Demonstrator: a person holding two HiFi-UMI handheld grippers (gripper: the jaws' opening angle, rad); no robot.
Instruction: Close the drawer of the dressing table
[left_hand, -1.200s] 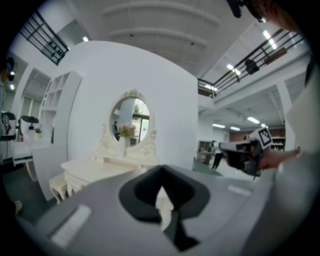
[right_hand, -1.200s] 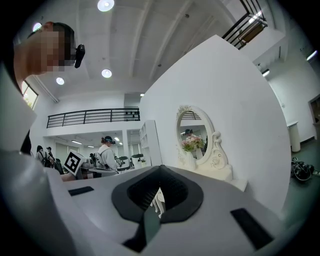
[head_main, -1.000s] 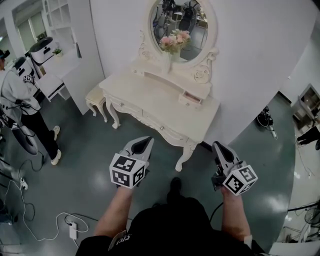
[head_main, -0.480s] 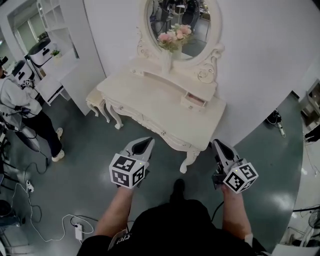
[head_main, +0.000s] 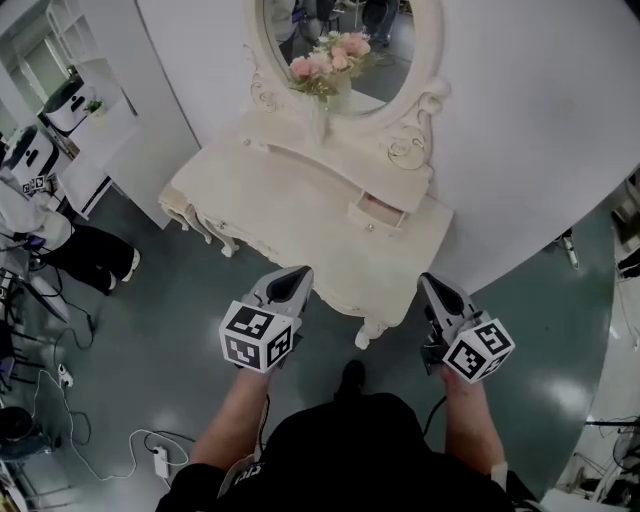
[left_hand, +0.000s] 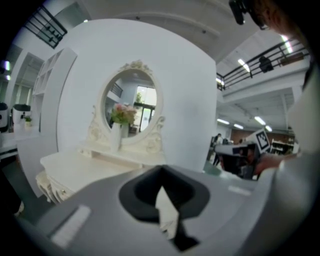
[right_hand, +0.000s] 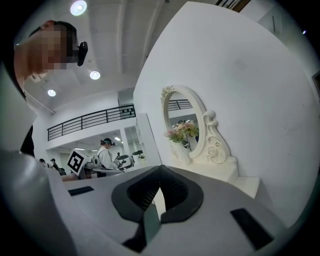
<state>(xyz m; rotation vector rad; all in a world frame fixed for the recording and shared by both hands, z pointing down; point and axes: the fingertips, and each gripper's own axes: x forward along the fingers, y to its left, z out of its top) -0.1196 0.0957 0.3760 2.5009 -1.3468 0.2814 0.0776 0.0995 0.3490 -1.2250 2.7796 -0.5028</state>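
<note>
The cream dressing table (head_main: 300, 195) stands against the white wall, with an oval mirror (head_main: 350, 40) and a vase of pink flowers (head_main: 322, 62) on it. A small upper drawer (head_main: 376, 211) at the right of the tabletop is pulled out, and its pinkish inside shows. My left gripper (head_main: 297, 272) is shut and holds nothing, its tip just short of the table's front edge. My right gripper (head_main: 425, 280) is also shut and holds nothing, beside the table's right front corner. The left gripper view looks past its gripper (left_hand: 161, 168) at the tabletop (left_hand: 75, 165). In the right gripper view the gripper (right_hand: 160, 168) faces the mirror (right_hand: 182, 120).
A person (head_main: 30, 200) stands at the left on the grey-green floor. A white shelf unit (head_main: 70, 70) is at the far left. Cables and a power strip (head_main: 160, 462) lie on the floor at the lower left. My foot (head_main: 350, 376) is just before the table leg (head_main: 370, 330).
Both grippers and the head view have moved in towards the dressing table, which now fills more of the picture. The jaws stay shut. The drawer has not moved.
</note>
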